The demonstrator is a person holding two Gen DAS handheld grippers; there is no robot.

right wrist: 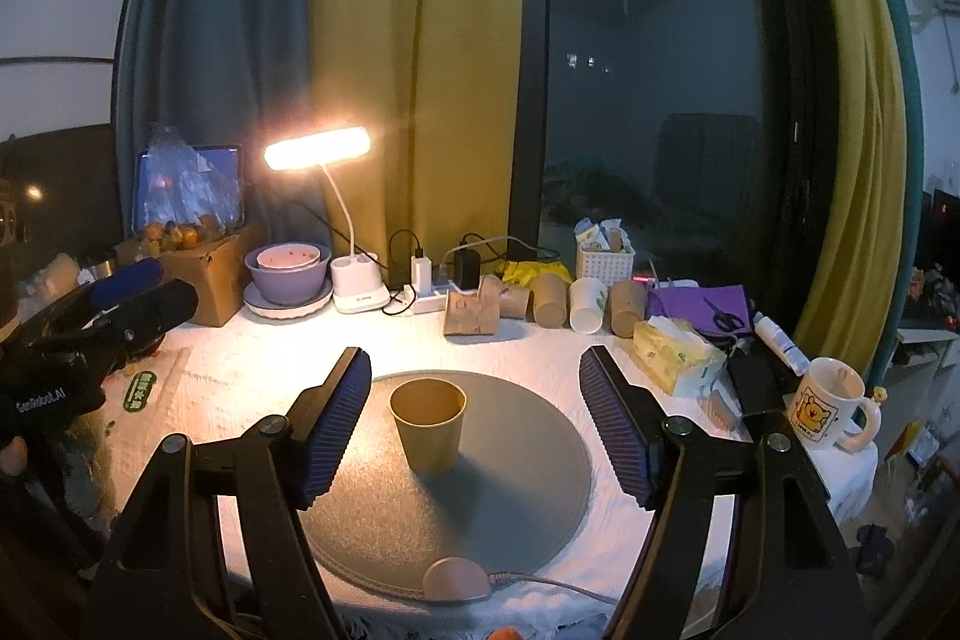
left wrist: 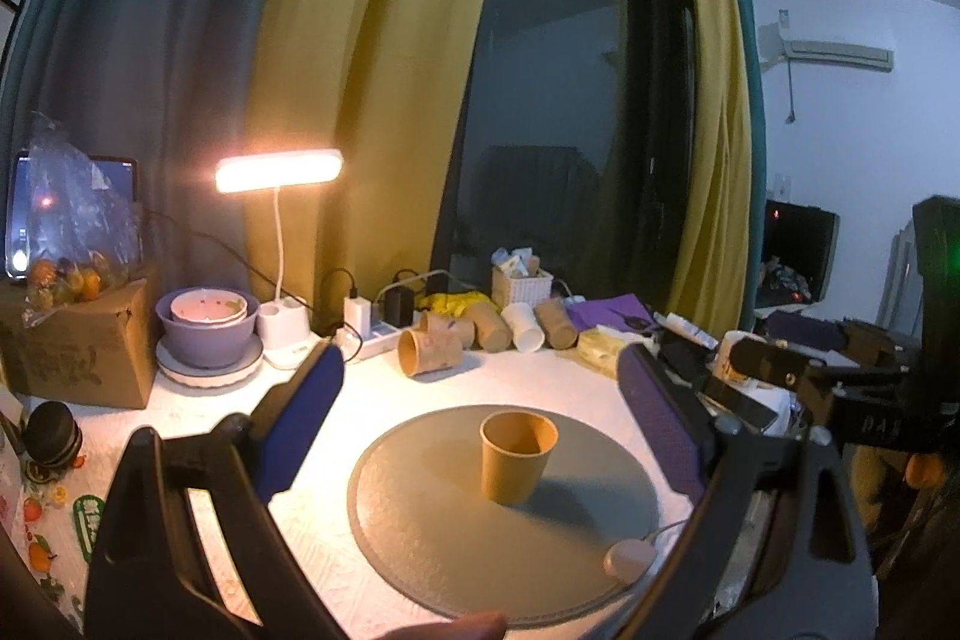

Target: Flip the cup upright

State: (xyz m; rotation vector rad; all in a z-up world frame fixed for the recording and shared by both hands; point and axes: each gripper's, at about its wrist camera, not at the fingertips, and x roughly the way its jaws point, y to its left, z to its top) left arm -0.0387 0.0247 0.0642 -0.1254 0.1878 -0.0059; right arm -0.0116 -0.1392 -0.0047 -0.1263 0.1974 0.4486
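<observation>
The small brown paper cup (right wrist: 428,424) stands upright, mouth up, on the round grey mat (right wrist: 528,484) in the middle of the white table (right wrist: 240,370), free of both tools. The right gripper (right wrist: 474,424) has its blue ribbed fingers (right wrist: 615,436) spread wide on both sides of the cup without touching it. The left gripper (left wrist: 480,424) is also spread wide and holds nothing, and a lit white desk lamp (right wrist: 317,148) shines behind.

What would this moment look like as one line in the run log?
cup: upright on round mat | left gripper: open, empty | right gripper: open, empty | task: looks done
</observation>
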